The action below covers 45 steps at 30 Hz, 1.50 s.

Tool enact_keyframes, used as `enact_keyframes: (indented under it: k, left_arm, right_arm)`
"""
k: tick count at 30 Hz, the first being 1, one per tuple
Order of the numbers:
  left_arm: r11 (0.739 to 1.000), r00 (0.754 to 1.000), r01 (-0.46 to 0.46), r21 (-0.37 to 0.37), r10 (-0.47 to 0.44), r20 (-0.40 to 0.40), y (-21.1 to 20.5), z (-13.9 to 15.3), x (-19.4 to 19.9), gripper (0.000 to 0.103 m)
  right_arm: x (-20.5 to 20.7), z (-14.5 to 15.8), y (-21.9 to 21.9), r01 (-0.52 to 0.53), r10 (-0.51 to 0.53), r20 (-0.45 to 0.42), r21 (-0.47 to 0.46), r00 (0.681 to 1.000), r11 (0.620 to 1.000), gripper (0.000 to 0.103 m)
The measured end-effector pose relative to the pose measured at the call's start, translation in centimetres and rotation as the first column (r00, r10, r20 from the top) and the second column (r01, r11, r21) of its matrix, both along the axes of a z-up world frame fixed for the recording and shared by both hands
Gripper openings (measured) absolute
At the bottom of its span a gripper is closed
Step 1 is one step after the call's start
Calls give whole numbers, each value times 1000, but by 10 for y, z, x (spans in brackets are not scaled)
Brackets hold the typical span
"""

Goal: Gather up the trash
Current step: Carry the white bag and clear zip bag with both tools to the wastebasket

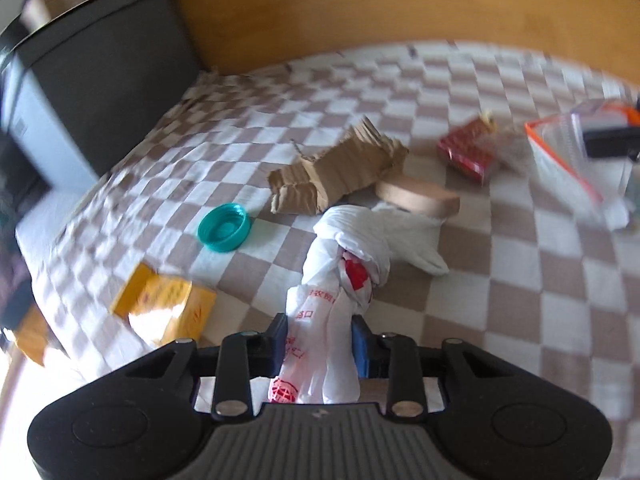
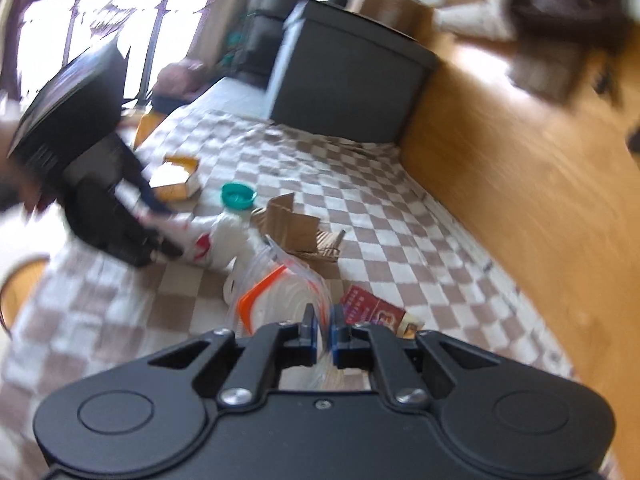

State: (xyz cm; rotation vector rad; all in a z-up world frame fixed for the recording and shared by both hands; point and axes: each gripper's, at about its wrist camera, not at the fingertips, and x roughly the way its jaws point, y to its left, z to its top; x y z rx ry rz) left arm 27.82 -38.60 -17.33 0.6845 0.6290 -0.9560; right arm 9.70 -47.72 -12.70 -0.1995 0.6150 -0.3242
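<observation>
Left wrist view: left claw (image 1: 319,344) is clamped on the twisted neck of a white plastic bag (image 1: 344,264) with red print. The bag's long axis runs straight ahead from the claw, its knotted bulk resting on the checkered bed cover (image 1: 500,280). Loose trash lies beyond: teal cap (image 1: 224,227) ahead-left, yellow box (image 1: 164,306) near-left, torn cardboard (image 1: 340,172) and a tape roll (image 1: 418,198) just past the bag, red packet (image 1: 466,152) far right.

Right wrist view: right claw (image 2: 322,330) is pinched together on the rim of a clear zip bag (image 2: 276,292) with an orange seal, which stands up in front of it. Blur hides whether anything is inside. The red packet (image 2: 370,310) lies just beside this claw, so the right hand is nearer to it; the left claw (image 2: 160,236) is nearer the cap (image 2: 239,196) and box (image 2: 176,180). Judgement: the zip bag's mouth must face the trash before anything goes in.
</observation>
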Motion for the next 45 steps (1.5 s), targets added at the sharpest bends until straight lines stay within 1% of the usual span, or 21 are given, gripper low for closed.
enact_keyframes:
  k: [3, 5, 8, 11, 14, 17, 19, 22, 25, 32, 37, 40, 43, 45]
  left_arm:
    - [993, 997, -74, -95, 72, -32, 20, 2, -8, 32]
    - [978, 990, -130, -164, 121, -68, 35, 7, -12, 32]
    - [943, 976, -209, -258, 186, -114, 59, 15, -16, 32]
    - [905, 961, -268, -331, 230, -151, 82, 25, -19, 31]
    - [867, 949, -312, -388, 266, -170, 107, 37, -22, 31]
    - [841, 941, -338, -423, 295, -166, 129, 48, -25, 31]
    - [823, 933, -359, -441, 318, -167, 143, 55, -26, 31]
    - [803, 920, -391, -451, 362, -153, 166, 61, -25, 31]
    - [778, 899, -434, -455, 407, -161, 194, 64, -22, 31]
    - [707, 835, -535, -462, 524, -165, 270, 67, -12, 31]
    - [673, 796, -586, -451, 583, -165, 312, 63, -5, 31]
    - [652, 771, -615, -444, 616, -163, 332, 56, 3, 31]
    - [617, 743, -649, -445, 640, -196, 351, 47, 13, 31]
    - [591, 720, -676, -441, 659, -220, 364, 39, 22, 31]
  right_arm:
    - [-3, 3, -3, 56, -59, 40, 68, 997, 996, 6]
    - [-6, 6, -4, 85, -93, 66, 113, 993, 990, 6]
    - [-7, 10, -4, 120, -139, 97, 179, 986, 976, 6]
    - [-6, 14, 3, 140, -168, 119, 212, 979, 967, 6]
    - [-3, 18, 14, 155, -188, 137, 221, 972, 963, 6]
    - [2, 22, 27, 161, -200, 150, 240, 968, 957, 6]
    - [8, 25, 38, 152, -198, 163, 255, 967, 955, 6]
    - [20, 28, 59, 128, -176, 174, 258, 969, 958, 6]
    - [37, 31, 82, 93, -143, 179, 262, 973, 961, 6]
    - [77, 34, 145, -4, -46, 178, 266, 983, 964, 6]
    - [107, 29, 189, -72, 27, 168, 270, 986, 960, 6]
    - [127, 22, 215, -109, 64, 158, 295, 985, 949, 6]
    - [146, 12, 240, -137, 94, 147, 314, 985, 939, 6]
    - [160, 5, 256, -153, 115, 136, 317, 984, 936, 6]
